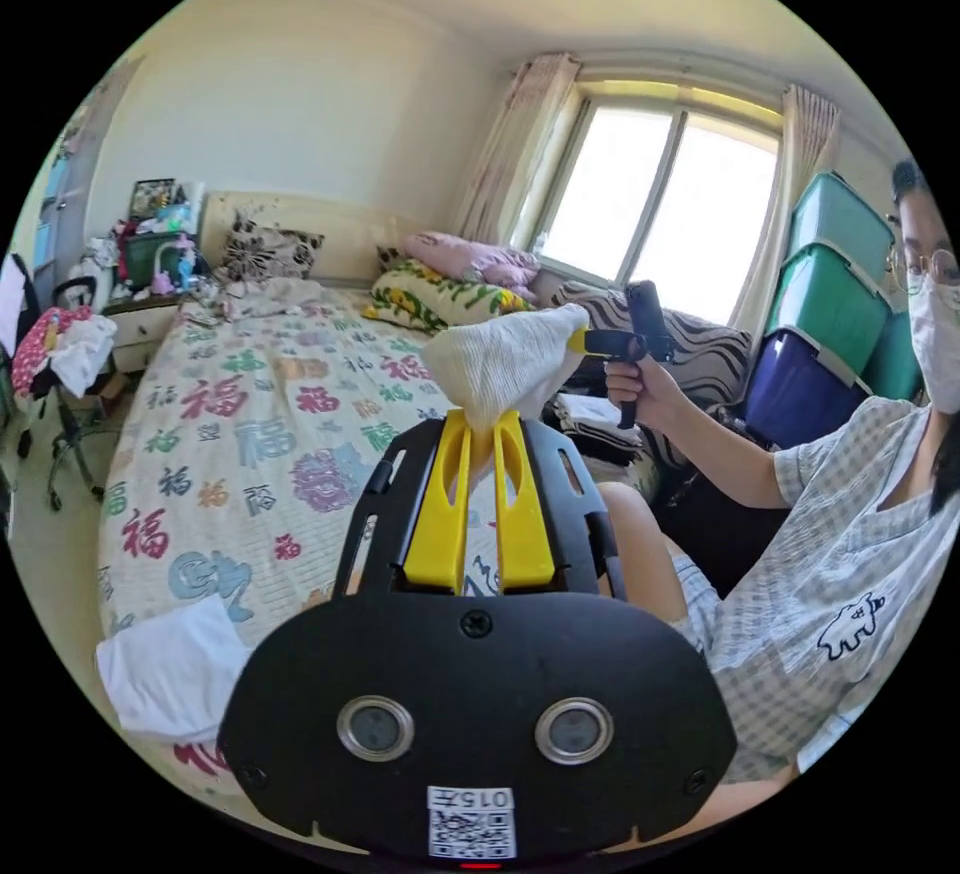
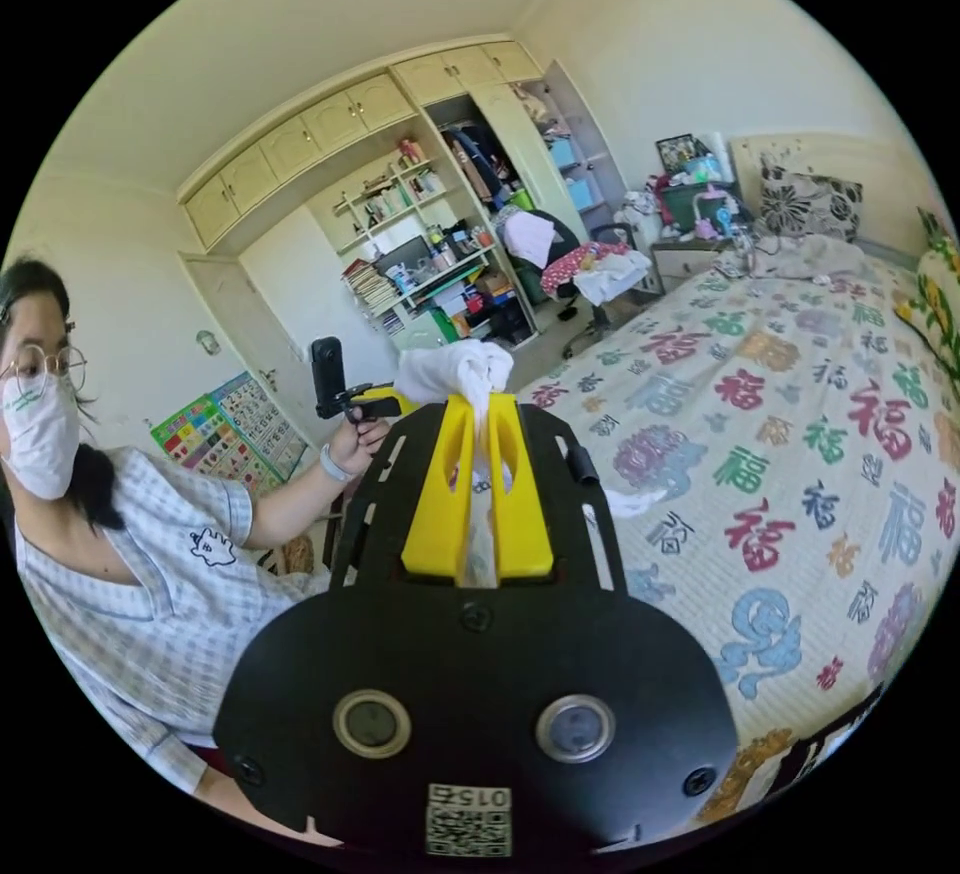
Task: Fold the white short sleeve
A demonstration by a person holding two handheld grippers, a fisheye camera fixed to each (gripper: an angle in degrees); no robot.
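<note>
progress: early, no fold visible | white textured cotton short sleeve (image 1: 505,359) bunched, held above bed | left claw (image 1: 480,439) and right claw (image 2: 479,414) both clenched on it | left: spread, fold

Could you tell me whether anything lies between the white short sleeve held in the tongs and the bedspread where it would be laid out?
Nothing visible does. Both the left tongs and the right tongs are shut on the white short sleeve, held up above the bedspread. A folded white cloth sits at the bed's near corner, off to the side.

Bedspread (image 2: 800,474) lies open; pillows (image 1: 440,289) crowd its far end.
</note>
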